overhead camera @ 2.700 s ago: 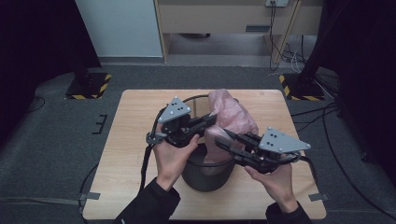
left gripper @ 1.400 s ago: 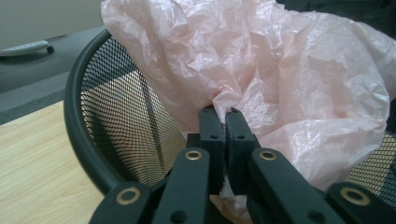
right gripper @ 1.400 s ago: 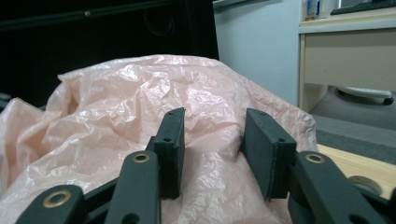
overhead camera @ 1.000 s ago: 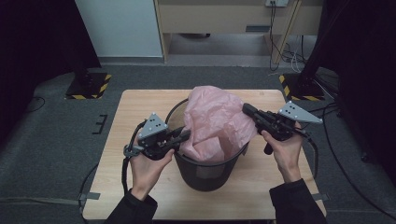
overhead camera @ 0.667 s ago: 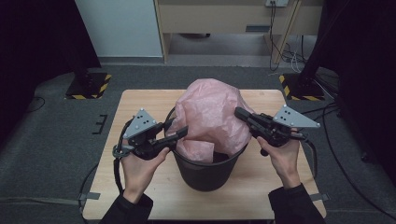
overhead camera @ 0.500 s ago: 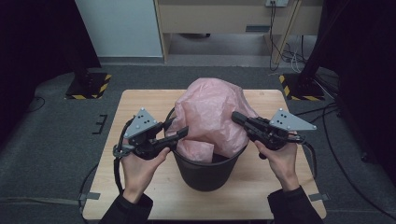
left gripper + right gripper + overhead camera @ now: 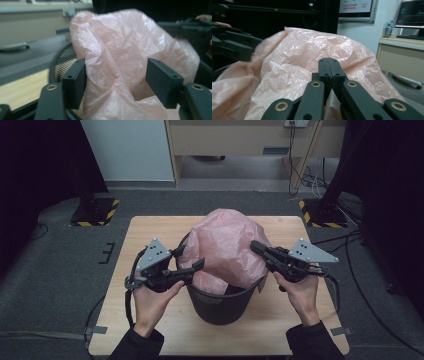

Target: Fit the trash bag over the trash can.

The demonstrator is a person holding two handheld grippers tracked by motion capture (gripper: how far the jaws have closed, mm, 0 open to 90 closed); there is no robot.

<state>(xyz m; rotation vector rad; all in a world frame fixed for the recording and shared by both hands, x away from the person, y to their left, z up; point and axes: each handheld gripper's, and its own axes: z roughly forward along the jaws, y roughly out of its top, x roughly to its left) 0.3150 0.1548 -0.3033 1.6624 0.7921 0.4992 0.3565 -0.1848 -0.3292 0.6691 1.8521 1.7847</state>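
A puffed-up pink plastic bag stands out of a black mesh bin in the middle of the wooden table. My left gripper is at the bin's left rim. Its jaws have just been opening and stand apart in the left gripper view, my left gripper with the bag loose between them. My right gripper is at the bag's right side. In the right gripper view my right gripper is shut on a fold of the bag.
The bin takes up the table's centre, with bare wood to its left and right. Cables trail from both grippers over the table's edges. Grey floor surrounds the table, and a desk stands beyond its far edge.
The left gripper's jaws have spread apart and let go of the bag at the bin's left rim. The right gripper keeps its hold and has shifted slightly towards the bin.
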